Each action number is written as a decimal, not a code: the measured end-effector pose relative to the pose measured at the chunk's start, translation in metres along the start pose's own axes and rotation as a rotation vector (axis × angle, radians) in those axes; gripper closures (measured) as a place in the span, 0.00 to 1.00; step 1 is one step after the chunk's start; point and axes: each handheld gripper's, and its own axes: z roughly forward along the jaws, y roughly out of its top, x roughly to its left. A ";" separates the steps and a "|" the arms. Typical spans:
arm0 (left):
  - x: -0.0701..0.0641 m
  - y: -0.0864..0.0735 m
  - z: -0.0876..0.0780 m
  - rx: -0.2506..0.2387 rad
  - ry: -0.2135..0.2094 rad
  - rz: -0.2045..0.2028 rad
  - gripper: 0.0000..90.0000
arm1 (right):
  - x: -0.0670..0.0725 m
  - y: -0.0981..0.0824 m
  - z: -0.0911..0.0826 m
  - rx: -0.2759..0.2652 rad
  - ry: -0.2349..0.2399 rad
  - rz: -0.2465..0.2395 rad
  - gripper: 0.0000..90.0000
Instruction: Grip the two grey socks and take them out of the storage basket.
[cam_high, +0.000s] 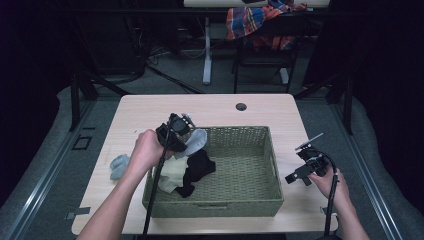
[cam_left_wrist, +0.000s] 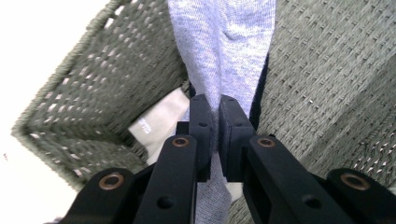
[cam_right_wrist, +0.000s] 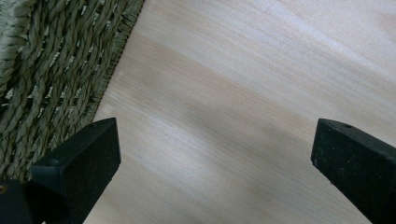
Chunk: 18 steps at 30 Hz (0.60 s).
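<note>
Left gripper (cam_left_wrist: 214, 135), fingers clenched on a grey sock (cam_left_wrist: 222, 42), above the basket (cam_high: 240, 200). Right gripper (cam_right_wrist: 212, 154), fingers released, over the bench (cam_high: 150, 107) right of the basket.

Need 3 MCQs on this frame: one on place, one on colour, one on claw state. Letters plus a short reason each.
1. Where does the green woven basket stand?
A. On the wooden table
B. On the floor
C. On a chair

2. What colour is the sock in the left claw?
A. Red
B. Light grey
C. Yellow

3. How do the jaws of the right claw stand?
A. Shut on a sock
B. Shut on the basket rim
C. Open, with nothing between them

Answers:
1 A: the high view shows the basket resting on the tabletop.
2 B: the left gripper view shows light grey knit pinched between the pads.
3 C: the right gripper view shows the jaws wide apart over bare table beside the basket.
</note>
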 end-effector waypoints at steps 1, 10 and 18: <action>0.002 0.000 -0.001 -0.004 0.001 -0.003 0.95 | 0.000 0.000 0.000 -0.002 -0.003 0.001 0.01; 0.015 -0.007 -0.019 -0.033 0.028 -0.038 0.95 | 0.000 0.000 0.001 -0.011 0.004 0.006 0.01; 0.033 -0.025 -0.036 -0.052 0.058 -0.092 0.95 | 0.002 -0.001 0.003 -0.040 0.009 0.029 0.01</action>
